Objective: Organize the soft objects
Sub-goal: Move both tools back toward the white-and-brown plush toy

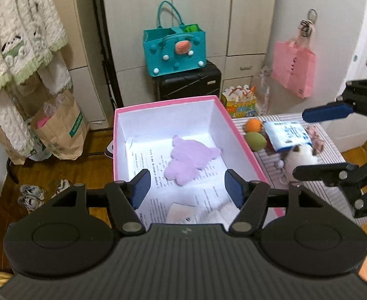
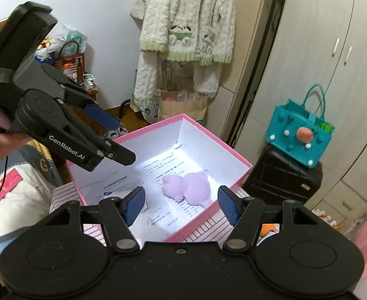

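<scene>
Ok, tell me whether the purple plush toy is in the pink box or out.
In. The purple plush toy lies on the printed paper on the floor of the pink box, apart from both grippers.

The purple plush toy (image 1: pixel 189 158) looks like soft, fuzzy cloth. The pink box (image 1: pixel 236 127) seems matt cardboard, white inside, with printed paper sheets (image 1: pixel 158 175) on its bottom. The floor (image 1: pixel 65 172) is glossy wood. The suitcase (image 1: pixel 187 82) looks like hard black plastic.
</scene>
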Demonstrator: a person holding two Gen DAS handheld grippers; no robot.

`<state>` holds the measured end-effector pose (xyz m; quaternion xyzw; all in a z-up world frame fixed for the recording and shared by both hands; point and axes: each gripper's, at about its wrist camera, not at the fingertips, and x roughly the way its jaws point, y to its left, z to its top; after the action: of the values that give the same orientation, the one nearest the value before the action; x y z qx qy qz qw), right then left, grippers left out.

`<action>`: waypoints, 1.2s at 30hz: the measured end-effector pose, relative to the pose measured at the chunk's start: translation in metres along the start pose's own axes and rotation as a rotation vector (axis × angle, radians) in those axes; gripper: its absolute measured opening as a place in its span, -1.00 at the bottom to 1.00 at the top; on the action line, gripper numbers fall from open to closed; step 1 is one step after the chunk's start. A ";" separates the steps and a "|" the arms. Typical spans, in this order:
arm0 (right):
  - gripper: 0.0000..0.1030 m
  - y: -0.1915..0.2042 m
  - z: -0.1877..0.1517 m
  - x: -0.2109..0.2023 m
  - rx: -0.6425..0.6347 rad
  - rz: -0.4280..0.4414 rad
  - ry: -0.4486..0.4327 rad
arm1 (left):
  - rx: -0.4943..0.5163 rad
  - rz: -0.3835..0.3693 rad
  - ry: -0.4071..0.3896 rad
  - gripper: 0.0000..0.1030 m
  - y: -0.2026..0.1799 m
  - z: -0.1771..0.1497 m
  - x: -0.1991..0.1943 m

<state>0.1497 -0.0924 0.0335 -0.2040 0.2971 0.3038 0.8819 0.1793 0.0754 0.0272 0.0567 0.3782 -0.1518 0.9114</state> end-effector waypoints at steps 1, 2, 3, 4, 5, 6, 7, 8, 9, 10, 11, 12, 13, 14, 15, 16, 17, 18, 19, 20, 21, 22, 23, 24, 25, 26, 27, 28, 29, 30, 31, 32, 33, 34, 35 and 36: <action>0.34 0.003 -0.002 -0.006 -0.010 -0.006 -0.005 | 0.009 -0.004 0.000 0.32 -0.004 -0.001 -0.004; 0.35 0.005 -0.004 -0.011 -0.017 -0.011 -0.009 | 0.019 -0.012 0.001 0.35 -0.008 -0.003 -0.008; 0.35 0.007 -0.006 -0.017 -0.019 -0.013 -0.009 | 0.027 -0.020 0.002 0.35 -0.011 -0.003 -0.012; 0.35 0.009 -0.008 -0.021 -0.015 -0.010 0.000 | 0.038 -0.033 0.005 0.36 -0.016 -0.005 -0.016; 0.34 0.009 -0.011 -0.026 -0.005 -0.008 0.007 | 0.049 -0.047 0.008 0.37 -0.020 -0.005 -0.019; 0.34 0.010 -0.013 -0.031 0.003 -0.008 0.007 | 0.055 -0.056 0.011 0.38 -0.023 -0.006 -0.021; 0.35 0.010 -0.017 -0.036 0.008 -0.009 0.007 | 0.065 -0.064 0.015 0.39 -0.028 -0.007 -0.024; 0.35 0.010 -0.020 -0.041 0.011 -0.010 0.008 | 0.076 -0.072 0.018 0.39 -0.033 -0.008 -0.026; 0.35 0.010 -0.024 -0.046 0.014 -0.013 0.007 | 0.088 -0.078 0.021 0.40 -0.038 -0.010 -0.028; 0.35 0.009 -0.028 -0.050 0.019 -0.015 0.007 | 0.099 -0.083 0.024 0.41 -0.042 -0.010 -0.030; 0.35 0.008 -0.032 -0.055 0.024 -0.021 0.007 | 0.112 -0.090 0.027 0.42 -0.047 -0.011 -0.032; 0.35 0.007 -0.037 -0.059 0.028 -0.025 0.006 | 0.122 -0.096 0.028 0.42 -0.052 -0.013 -0.033; 0.35 0.006 -0.042 -0.064 0.032 -0.029 0.006 | 0.136 -0.105 0.028 0.44 -0.057 -0.015 -0.035; 0.35 0.005 -0.047 -0.068 0.037 -0.033 0.006 | 0.149 -0.114 0.028 0.45 -0.063 -0.017 -0.036; 0.35 0.003 -0.053 -0.072 0.045 -0.037 0.006 | 0.162 -0.123 0.027 0.45 -0.069 -0.018 -0.037; 0.35 0.002 -0.059 -0.076 0.053 -0.041 0.007 | 0.175 -0.131 0.027 0.46 -0.074 -0.019 -0.037; 0.35 0.000 -0.065 -0.080 0.060 -0.044 0.008 | 0.187 -0.139 0.027 0.47 -0.080 -0.021 -0.038; 0.35 -0.001 -0.071 -0.083 0.068 -0.047 0.010 | 0.203 -0.148 0.027 0.47 -0.086 -0.022 -0.038; 0.35 -0.003 -0.077 -0.085 0.077 -0.052 0.013 | 0.215 -0.156 0.028 0.48 -0.091 -0.024 -0.038; 0.35 -0.003 -0.082 -0.088 0.082 -0.058 0.015 | 0.228 -0.165 0.030 0.48 -0.097 -0.025 -0.037; 0.35 -0.004 -0.089 -0.091 0.088 -0.066 0.015 | 0.238 -0.171 0.033 0.48 -0.101 -0.027 -0.036; 0.35 -0.006 -0.093 -0.093 0.091 -0.070 0.017 | 0.251 -0.180 0.037 0.49 -0.107 -0.029 -0.035; 0.35 -0.007 -0.098 -0.094 0.096 -0.074 0.018 | 0.265 -0.191 0.039 0.49 -0.112 -0.031 -0.033; 0.35 -0.008 -0.103 -0.096 0.102 -0.078 0.020 | 0.276 -0.203 0.039 0.49 -0.116 -0.033 -0.031; 0.35 -0.010 -0.109 -0.098 0.110 -0.081 0.022 | 0.286 -0.217 0.039 0.49 -0.119 -0.034 -0.029; 0.35 -0.012 -0.115 -0.099 0.119 -0.084 0.025 | 0.299 -0.237 0.038 0.49 -0.123 -0.035 -0.026; 0.35 -0.013 -0.119 -0.099 0.126 -0.086 0.028 | 0.307 -0.251 0.038 0.49 -0.127 -0.035 -0.022; 0.35 -0.015 -0.124 -0.098 0.132 -0.086 0.031 | 0.306 -0.258 0.038 0.49 -0.129 -0.035 -0.018; 0.35 -0.016 -0.129 -0.097 0.137 -0.084 0.036 | 0.304 -0.260 0.037 0.49 -0.131 -0.035 -0.014; 0.35 -0.018 -0.134 -0.096 0.144 -0.081 0.043 | 0.307 -0.261 0.035 0.49 -0.134 -0.035 -0.010; 0.35 -0.019 -0.138 -0.093 0.150 -0.082 0.049 | 0.313 -0.263 0.031 0.49 -0.137 -0.034 -0.005; 0.35 -0.022 -0.143 -0.091 0.156 -0.082 0.053 | 0.316 -0.262 0.026 0.49 -0.140 -0.034 -0.001; 0.35 -0.023 -0.147 -0.088 0.160 -0.079 0.054 | 0.318 -0.261 0.017 0.49 -0.144 -0.034 0.003; 0.36 -0.026 -0.152 -0.086 0.164 -0.075 0.054 | 0.320 -0.260 0.006 0.49 -0.147 -0.034 0.008; 0.36 -0.029 -0.157 -0.084 0.168 -0.073 0.052 | 0.322 -0.260 0.000 0.49 -0.151 -0.034 0.012; 0.36 -0.031 -0.161 -0.082 0.174 -0.071 0.049 | 0.322 -0.261 -0.004 0.49 -0.155 -0.034 0.016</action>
<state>0.0531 -0.2363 -0.0269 -0.1445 0.3366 0.2403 0.8989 0.1177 -0.0676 -0.0069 0.1519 0.3514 -0.3272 0.8639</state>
